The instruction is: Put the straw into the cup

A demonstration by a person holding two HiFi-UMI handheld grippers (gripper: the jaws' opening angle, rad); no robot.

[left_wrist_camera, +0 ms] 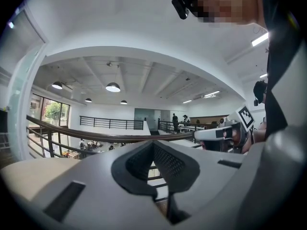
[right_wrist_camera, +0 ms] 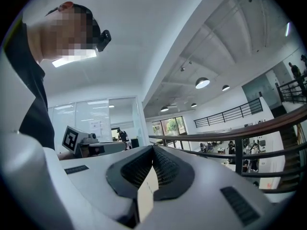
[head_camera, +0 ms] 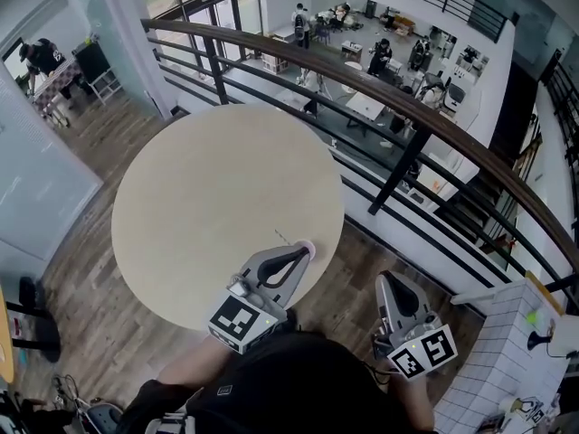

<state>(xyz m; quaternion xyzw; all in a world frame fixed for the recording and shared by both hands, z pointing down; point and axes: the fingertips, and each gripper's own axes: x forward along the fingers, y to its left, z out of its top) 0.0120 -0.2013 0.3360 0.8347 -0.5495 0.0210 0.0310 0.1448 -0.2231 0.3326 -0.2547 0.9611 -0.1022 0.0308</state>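
Straw-like sliver (head_camera: pixel 284 237) at closed left tool (head_camera: pixel 304 251) tip, over table (head_camera: pixel 181 206) edge.

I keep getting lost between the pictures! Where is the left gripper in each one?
Head view: the left gripper is low in the middle, over the round table's near edge.
Left gripper view: it fills the bottom, jaws shut.
Right gripper view: it is at the left, marker cube showing.
Shared landmark: the curved dark handrail.
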